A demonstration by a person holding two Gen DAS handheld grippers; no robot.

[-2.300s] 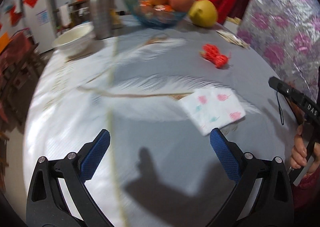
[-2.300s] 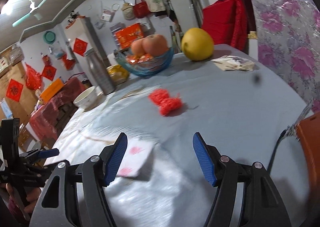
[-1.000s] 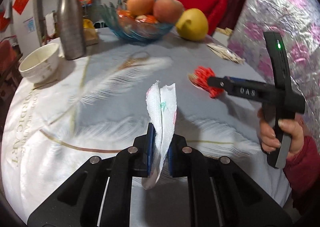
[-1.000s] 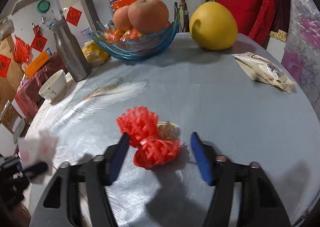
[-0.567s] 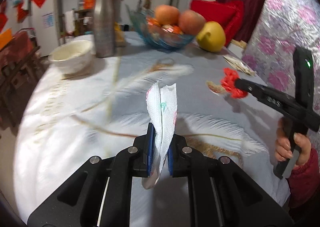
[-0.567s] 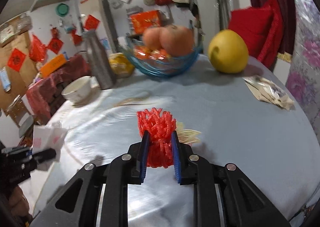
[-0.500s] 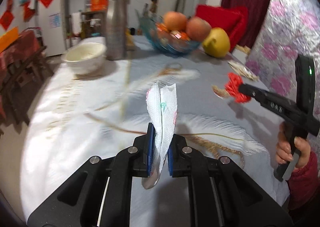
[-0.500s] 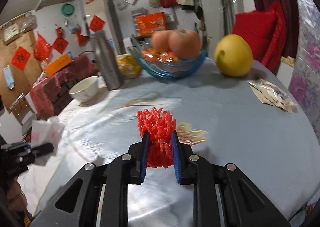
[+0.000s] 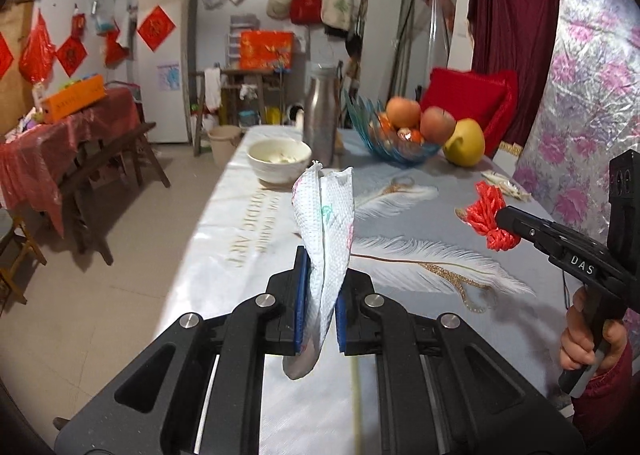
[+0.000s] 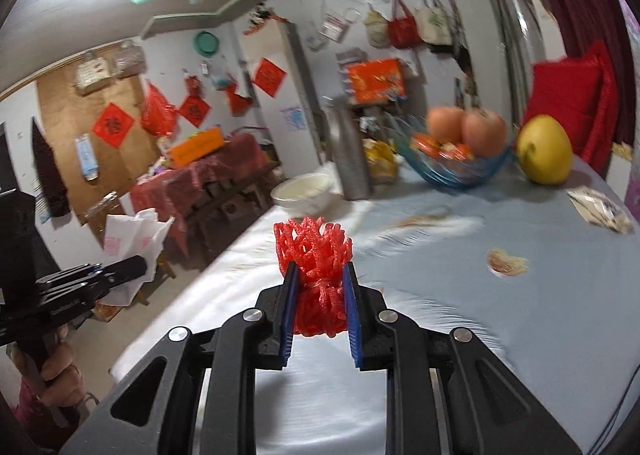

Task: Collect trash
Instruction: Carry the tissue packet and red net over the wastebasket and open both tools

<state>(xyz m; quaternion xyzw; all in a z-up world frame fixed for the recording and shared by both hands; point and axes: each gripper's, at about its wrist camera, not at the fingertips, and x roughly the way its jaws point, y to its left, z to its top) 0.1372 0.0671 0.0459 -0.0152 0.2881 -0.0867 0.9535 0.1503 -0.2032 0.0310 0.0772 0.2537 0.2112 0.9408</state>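
Observation:
My left gripper [image 9: 319, 283] is shut on a white paper napkin [image 9: 325, 223] with pink and green prints, held upright above the table's near edge. My right gripper [image 10: 319, 287] is shut on a red foam fruit net [image 10: 314, 255], lifted above the grey-blue tablecloth [image 10: 520, 315]. The right gripper with the red net [image 9: 490, 221] also shows at the right of the left wrist view. The left gripper with the napkin [image 10: 132, 239] shows at the left of the right wrist view. A small scrap of peel [image 10: 506, 261] lies on the cloth.
On the table stand a white bowl [image 9: 279, 159], a steel flask [image 9: 320, 119], a blue glass fruit bowl [image 9: 400, 135], a yellow pomelo [image 9: 464, 143] and an empty wrapper [image 10: 600, 211]. Left of the table are open floor [image 9: 120, 255] and a red-covered bench [image 9: 60, 143].
Both grippers have risen from the table and tilted up with their loads, and the view has swung toward the room. The right gripper closed on the red net about a second ago.

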